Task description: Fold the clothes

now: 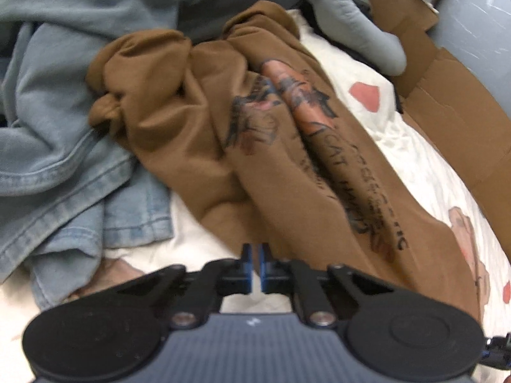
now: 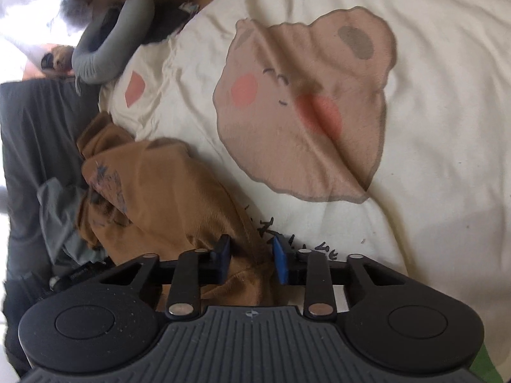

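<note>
Cream bedding (image 2: 431,102) printed with a blushing bear face (image 2: 306,102) and coral spots is our work surface, with cardboard (image 1: 447,102) and a grey padded roll (image 1: 351,22) along its far edge. On it we see the brown printed shirt (image 1: 223,134) lying bunched and rumpled, its fabric gathered into long ridges so the dark graphic and lettering are creased out of shape; a heap of pale blue denim (image 1: 64,121) sits touching it on one side. Our left gripper (image 1: 255,266) hangs low at the near edge of the shirt with its blue pads drawn almost together, only a sliver of light between them, and we cannot tell whether any cloth is pinched there. Our right gripper (image 2: 250,257) has its fingers apart, straddling a raised fold of the brown cloth without clamping it. As for progress, we judge the shirt far from a neat fold: no flat panels, no squared edges, sleeves lost in the bunching. The denim likewise lies loose and crumpled. Spreading the shirt flat appears to remain before any proper folding.
</note>
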The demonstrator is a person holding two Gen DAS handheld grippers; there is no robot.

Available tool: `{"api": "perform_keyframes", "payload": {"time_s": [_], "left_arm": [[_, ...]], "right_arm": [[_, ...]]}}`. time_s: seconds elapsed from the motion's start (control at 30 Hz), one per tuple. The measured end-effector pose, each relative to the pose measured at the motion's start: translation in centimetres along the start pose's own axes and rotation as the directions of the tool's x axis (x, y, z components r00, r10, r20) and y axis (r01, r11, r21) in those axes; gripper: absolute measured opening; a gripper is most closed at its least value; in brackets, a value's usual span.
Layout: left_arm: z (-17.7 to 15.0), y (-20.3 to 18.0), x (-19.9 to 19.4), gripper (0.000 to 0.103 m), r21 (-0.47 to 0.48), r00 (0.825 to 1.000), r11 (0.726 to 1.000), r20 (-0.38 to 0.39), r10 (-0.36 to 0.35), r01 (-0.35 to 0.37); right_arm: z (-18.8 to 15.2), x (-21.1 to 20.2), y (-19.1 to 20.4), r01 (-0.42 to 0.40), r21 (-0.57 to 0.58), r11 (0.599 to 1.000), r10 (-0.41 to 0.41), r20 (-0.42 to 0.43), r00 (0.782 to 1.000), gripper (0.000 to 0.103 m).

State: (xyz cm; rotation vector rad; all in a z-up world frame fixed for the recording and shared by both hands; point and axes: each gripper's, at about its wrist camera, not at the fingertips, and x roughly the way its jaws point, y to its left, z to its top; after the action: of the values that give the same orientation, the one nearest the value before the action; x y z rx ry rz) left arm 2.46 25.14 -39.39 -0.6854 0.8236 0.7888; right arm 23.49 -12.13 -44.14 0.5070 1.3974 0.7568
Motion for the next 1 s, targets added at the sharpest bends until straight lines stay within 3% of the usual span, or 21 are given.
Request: {"api": "perform_keyframes", "payload": {"time_s": [0.13, 0.23, 0.3, 0.37, 0.43, 0.6, 0.73, 1.0], "left_arm": [[0.0, 1.0, -0.3, 0.000, -0.028, 1.000, 0.999, -0.002, 0.016, -0.016], [0.1, 1.5, -1.0, 0.004, -0.041, 1.000, 0.999, 0.007, -0.019, 0.019], [0.4, 1.6, -1.4, 0.015, -0.047, 0.999, 0.998, 0.025, -0.031, 0.032], [0.9, 1.5, -1.8, 0.047, -0.041, 0.999, 0.999, 0.048, -0.023, 0.025], [1.4, 1.4, -2.0, 0.061, -0.033, 0.997, 0.999, 0.073, -0.019, 0.021], [2.7, 1.1, -1.9, 0.066, -0.011, 0.996, 1.000, 0.093, -0.003, 0.004], [3.5, 1.2, -1.5, 0.078, 0.006, 0.994, 1.000, 0.106, 0.020, -0.020], [4.4, 2.7, 0.8, 0.079, -0.007, 0.989, 0.993, 0.086, 0.117, -0.117]], "right_arm": [[-0.3, 0.5, 0.4, 0.022, -0.043, 0.999, -0.022, -0.007, 1.000, 0.015], [-0.6, 0.8, 0.7, 0.038, -0.076, 0.996, -0.039, -0.011, 0.999, 0.013], [-0.7, 0.8, 1.1, 0.051, -0.111, 0.992, -0.053, -0.012, 0.999, 0.010], [-0.8, 0.7, 1.7, 0.073, -0.161, 0.984, -0.076, -0.014, 0.997, 0.009], [-0.9, 0.6, 2.4, 0.110, -0.232, 0.967, -0.118, -0.021, 0.993, 0.008], [-1.0, -0.8, 2.9, 0.165, -0.291, 0.942, -0.174, -0.005, 0.985, 0.007], [-0.9, -2.0, 2.9, 0.201, -0.308, 0.930, -0.204, 0.024, 0.979, 0.007], [-0.3, -4.9, 1.9, 0.284, -0.267, 0.921, -0.265, 0.107, 0.958, 0.007]]}}
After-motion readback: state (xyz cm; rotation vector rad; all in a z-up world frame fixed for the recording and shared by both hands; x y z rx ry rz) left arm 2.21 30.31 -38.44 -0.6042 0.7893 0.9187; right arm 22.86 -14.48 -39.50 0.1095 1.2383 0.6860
